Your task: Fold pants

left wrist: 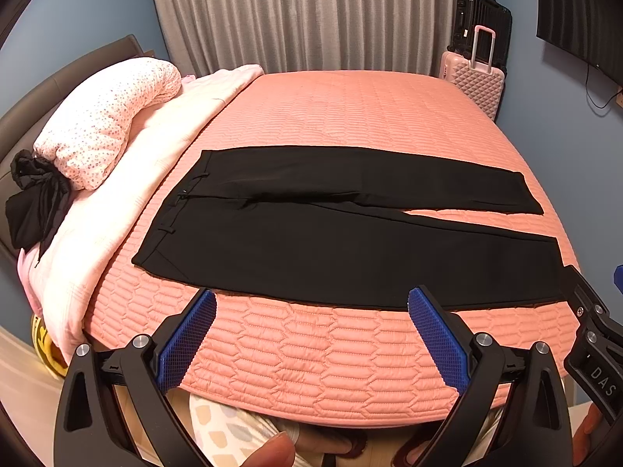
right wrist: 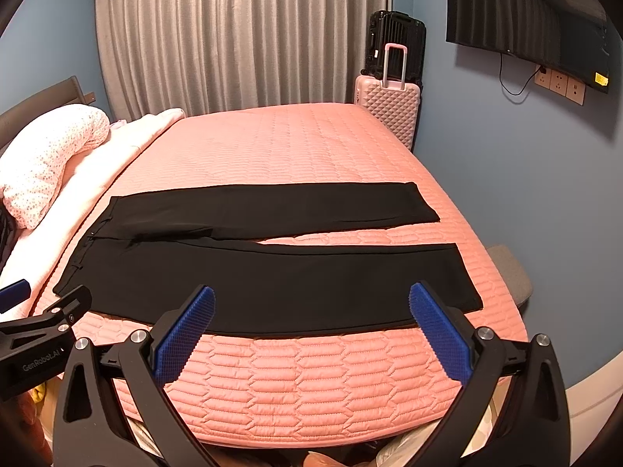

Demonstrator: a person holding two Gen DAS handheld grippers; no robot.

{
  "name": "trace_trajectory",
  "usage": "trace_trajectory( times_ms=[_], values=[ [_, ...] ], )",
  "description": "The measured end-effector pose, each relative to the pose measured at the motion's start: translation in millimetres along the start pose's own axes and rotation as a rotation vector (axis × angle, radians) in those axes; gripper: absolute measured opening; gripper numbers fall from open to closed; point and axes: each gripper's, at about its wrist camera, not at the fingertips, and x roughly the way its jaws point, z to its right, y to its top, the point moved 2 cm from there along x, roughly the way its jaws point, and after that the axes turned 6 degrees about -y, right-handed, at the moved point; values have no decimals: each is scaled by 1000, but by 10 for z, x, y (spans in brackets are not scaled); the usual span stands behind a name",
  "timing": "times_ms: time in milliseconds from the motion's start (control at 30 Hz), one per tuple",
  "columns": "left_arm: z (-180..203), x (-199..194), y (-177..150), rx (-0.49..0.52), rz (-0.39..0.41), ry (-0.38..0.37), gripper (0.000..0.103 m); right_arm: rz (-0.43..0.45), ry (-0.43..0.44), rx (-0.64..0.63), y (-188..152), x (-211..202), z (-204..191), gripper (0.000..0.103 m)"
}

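Black pants [left wrist: 350,233] lie flat, unfolded, legs slightly apart, across pink quilted bed [left wrist: 331,116], waistband toward what looks like a rolled duvet [left wrist: 109,116], while left gripper [left wrist: 311,330] and right gripper [right wrist: 311,330] hover at near edge, jaws spread wide, holding nothing.

Ahead of my left gripper [left wrist: 311,299], the pants [left wrist: 350,233] lie flat on the bed [left wrist: 311,358], waistband to its left, legs running right. My right gripper [right wrist: 311,299] hovers just beside it on the right. Left of the pants sit a folded blanket [left wrist: 128,179] and pillow [left wrist: 109,120]. Two suitcases [left wrist: 477,78] stand far ahead, right.
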Motion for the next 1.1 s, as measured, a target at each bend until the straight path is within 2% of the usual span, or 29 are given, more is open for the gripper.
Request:
trace_trajectory(
  times_ms=[1100],
  values=[
    [9, -5, -5, -3, 1, 4, 98, 2, 5, -13, 8, 0, -23, 98]
  ],
)
